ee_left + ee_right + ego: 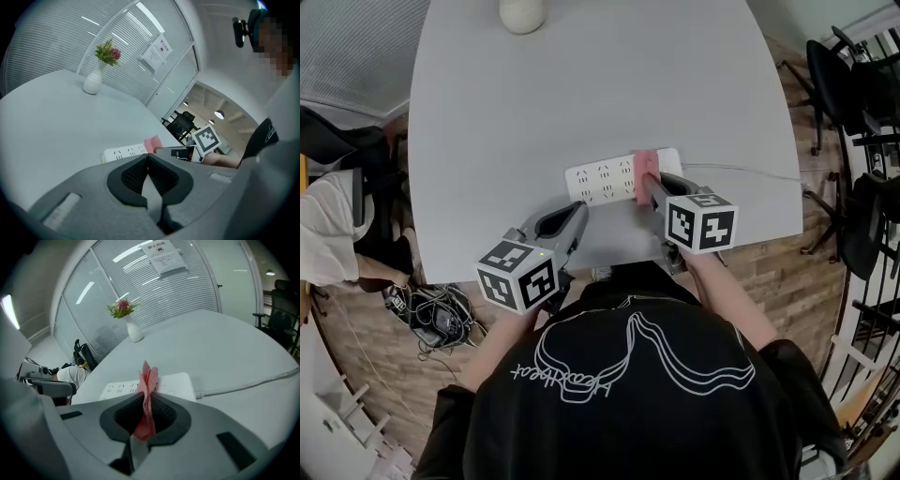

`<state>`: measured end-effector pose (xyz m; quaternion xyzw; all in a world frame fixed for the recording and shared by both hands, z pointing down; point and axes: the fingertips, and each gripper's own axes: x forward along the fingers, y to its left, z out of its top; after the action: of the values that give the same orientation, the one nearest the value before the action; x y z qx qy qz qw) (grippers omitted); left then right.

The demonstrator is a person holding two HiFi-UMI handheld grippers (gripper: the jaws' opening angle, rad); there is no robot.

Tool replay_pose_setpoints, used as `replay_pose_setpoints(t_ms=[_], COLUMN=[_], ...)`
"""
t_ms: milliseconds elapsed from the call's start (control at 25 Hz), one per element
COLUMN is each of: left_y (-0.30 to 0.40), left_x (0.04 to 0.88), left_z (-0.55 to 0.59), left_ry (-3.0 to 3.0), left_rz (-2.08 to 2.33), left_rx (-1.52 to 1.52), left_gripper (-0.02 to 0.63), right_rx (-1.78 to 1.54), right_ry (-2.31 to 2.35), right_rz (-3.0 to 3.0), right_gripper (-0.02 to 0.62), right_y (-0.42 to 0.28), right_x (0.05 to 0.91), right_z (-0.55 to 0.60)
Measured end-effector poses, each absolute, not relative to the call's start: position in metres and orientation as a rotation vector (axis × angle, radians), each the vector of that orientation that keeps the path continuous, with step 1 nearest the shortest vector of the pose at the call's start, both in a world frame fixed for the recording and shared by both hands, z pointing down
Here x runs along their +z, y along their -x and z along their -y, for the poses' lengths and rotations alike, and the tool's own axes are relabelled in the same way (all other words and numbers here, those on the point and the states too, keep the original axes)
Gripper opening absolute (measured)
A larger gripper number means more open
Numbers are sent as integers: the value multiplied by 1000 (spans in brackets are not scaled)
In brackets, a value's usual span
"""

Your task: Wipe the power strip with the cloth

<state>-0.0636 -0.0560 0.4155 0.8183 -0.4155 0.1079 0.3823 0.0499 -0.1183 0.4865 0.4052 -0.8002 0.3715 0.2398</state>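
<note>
Wiping looks under way: the right gripper (650, 190) pinches the pink cloth (645, 165) over the white power strip (600, 180), which lies near the bench's (581, 94) front edge. The left gripper (577, 212) is beside it, jaws pressed together and empty. The next move is likely to drag the cloth along the sockets.

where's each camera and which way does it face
Head view: on the person's head, steeply down at table, power strip, left gripper, right gripper; torso, forearms show.
Left gripper view: on the left gripper, along shut empty jaws toward the vase; right arm shows.
Right gripper view: on the right gripper, along jaws shut on the pink cloth, toward the vase.
All share power strip and cloth.
</note>
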Motion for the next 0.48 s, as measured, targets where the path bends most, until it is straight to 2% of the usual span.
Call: replay_pose_setpoints(t_ms=[480], left_y=[40], left_x=[418], left_z=[60], left_ry=[-2110], left_rz=[1015], left_rx=[309], left_gripper=[14], right_rx=[1056], right_ry=[-1211], right_rz=[2173], right_gripper=[44], right_y=[-97], right_x=[487], right_z=[125])
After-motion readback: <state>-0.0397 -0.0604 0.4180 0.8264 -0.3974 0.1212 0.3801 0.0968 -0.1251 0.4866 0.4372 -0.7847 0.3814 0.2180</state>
